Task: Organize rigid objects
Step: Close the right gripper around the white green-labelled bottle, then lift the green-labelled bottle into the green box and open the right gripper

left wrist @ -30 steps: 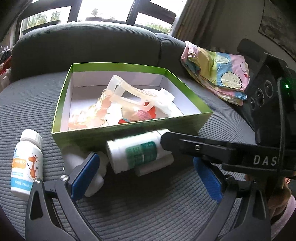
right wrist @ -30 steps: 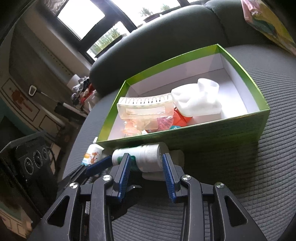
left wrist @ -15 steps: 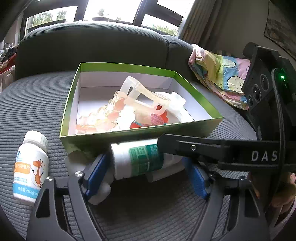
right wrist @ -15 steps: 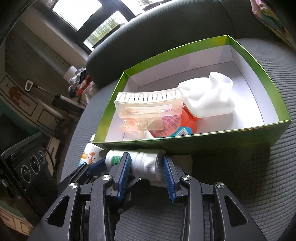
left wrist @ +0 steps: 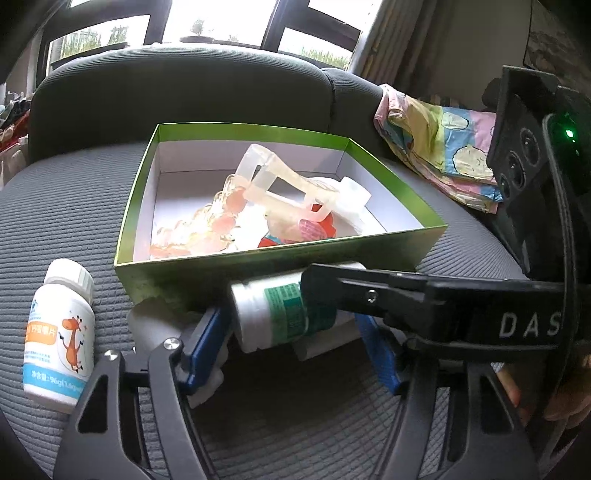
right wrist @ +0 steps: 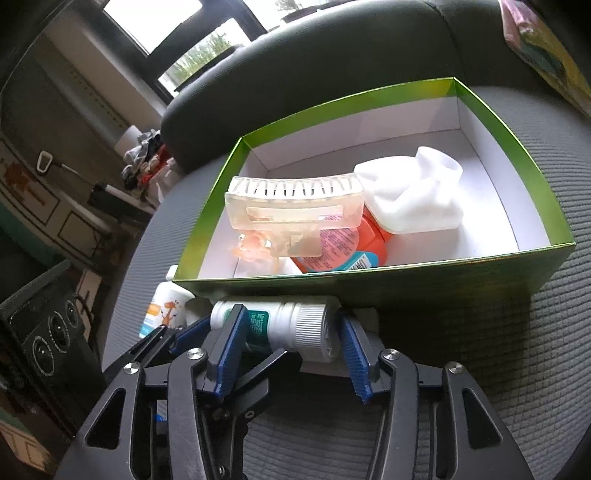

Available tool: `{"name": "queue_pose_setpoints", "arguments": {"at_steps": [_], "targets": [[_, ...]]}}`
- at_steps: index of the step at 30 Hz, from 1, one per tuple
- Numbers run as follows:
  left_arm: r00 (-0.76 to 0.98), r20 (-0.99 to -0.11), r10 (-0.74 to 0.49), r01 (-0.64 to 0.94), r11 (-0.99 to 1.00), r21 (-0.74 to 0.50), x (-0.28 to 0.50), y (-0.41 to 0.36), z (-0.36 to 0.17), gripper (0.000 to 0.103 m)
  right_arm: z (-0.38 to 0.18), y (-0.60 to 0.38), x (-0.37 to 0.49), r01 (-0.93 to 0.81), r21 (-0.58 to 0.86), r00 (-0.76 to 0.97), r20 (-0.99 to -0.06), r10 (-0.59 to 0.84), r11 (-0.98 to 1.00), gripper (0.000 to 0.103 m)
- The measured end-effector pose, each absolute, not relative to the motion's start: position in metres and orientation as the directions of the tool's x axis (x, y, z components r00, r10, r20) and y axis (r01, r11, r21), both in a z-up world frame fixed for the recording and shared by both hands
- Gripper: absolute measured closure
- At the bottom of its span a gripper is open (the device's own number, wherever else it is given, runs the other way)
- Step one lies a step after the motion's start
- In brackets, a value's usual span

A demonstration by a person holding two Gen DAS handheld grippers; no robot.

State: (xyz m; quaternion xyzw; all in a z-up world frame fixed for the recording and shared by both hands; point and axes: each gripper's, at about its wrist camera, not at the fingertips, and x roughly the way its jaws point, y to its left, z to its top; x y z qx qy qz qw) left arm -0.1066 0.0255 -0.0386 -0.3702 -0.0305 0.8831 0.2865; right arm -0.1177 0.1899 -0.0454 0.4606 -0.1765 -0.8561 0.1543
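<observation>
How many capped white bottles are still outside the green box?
2: a giraffe-label bottle standing left of the green box, and a green-label bottle lying against its front wall. More may be hidden.

- Daylight enters through the dark-framed windows (left wrist: 207, 33) behind the grey fabric sofa (left wrist: 177, 88); the panes are blown out to white.
- The white inside of the green cardboard box (right wrist: 480, 147) is brightly lit, while its near outer wall lies in shadow.
- Fisheye bending curves both views, and the corners fall to black.
- The white ribbed-cap bottle with a green label (right wrist: 280, 325) looks slightly soft.
</observation>
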Motion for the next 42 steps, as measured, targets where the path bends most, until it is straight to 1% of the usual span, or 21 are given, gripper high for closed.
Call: {"name": "queue_pose_setpoints", "arguments": {"at_steps": [4,8,20,32,37,42], "targets": [[-0.568,-0.631,0.529,-0.474,-0.837,-0.274,-0.105,0.026,-0.037,0.035,-0.043,0.188,-0.112,0.096,0.427,-0.555,-0.727,-0.404,-0.899,0.052],[-0.594,-0.609,0.525,-0.475,-0.841,-0.260,-0.098,0.024,-0.029,0.035,-0.037,0.189,-0.105,0.109,0.437,-0.577,-0.703,-0.415,-0.893,0.052],[-0.655,-0.547,0.522,-0.490,-0.844,-0.218,-0.085,0.025,0.003,0.035,0.000,0.189,-0.090,0.154,0.424,-0.641,-0.645,-0.417,-0.893,0.052],[-0.669,-0.527,0.523,-0.530,-0.834,-0.154,-0.109,0.039,0.025,0.035,0.018,0.204,-0.110,0.158,0.449,-0.684,-0.593,-0.425,-0.880,0.052],[-0.678,-0.496,0.542,-0.538,-0.826,-0.167,-0.125,0.042,0.030,0.035,0.026,0.209,-0.126,0.161,0.439,-0.706,-0.575,-0.414,-0.884,0.052],[-0.678,-0.486,0.552,-0.535,-0.824,-0.190,-0.142,0.043,0.025,0.035,0.024,0.207,-0.141,0.169,0.401,-0.713,-0.581,-0.393,-0.900,0.052]]}}
